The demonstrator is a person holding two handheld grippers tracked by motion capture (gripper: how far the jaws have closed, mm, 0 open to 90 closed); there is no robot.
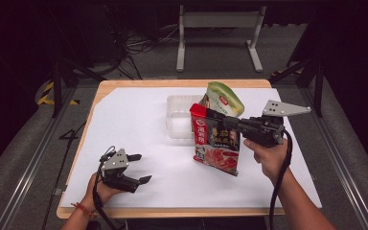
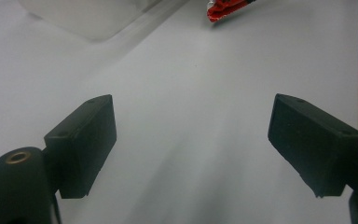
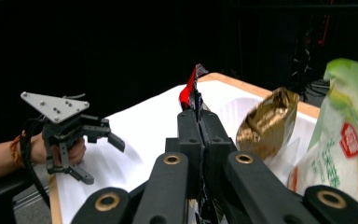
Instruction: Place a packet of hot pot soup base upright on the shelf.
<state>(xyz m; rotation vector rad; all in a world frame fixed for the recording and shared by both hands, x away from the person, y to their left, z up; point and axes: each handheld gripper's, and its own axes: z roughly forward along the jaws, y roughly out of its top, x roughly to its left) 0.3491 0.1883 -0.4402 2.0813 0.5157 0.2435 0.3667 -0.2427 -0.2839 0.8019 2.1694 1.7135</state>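
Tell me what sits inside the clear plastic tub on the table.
A green-and-white bag and a gold foil packet stand in the clear tub. The red bag, held by the right gripper, hides the tub's floor beneath them.

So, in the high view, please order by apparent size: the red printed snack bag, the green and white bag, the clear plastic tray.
1. Red printed snack bag, though it is lifted by the right tool and so nearer the camera.
2 and 3. Clear plastic tray and green and white bag: both partly hidden, so no firm ranking.
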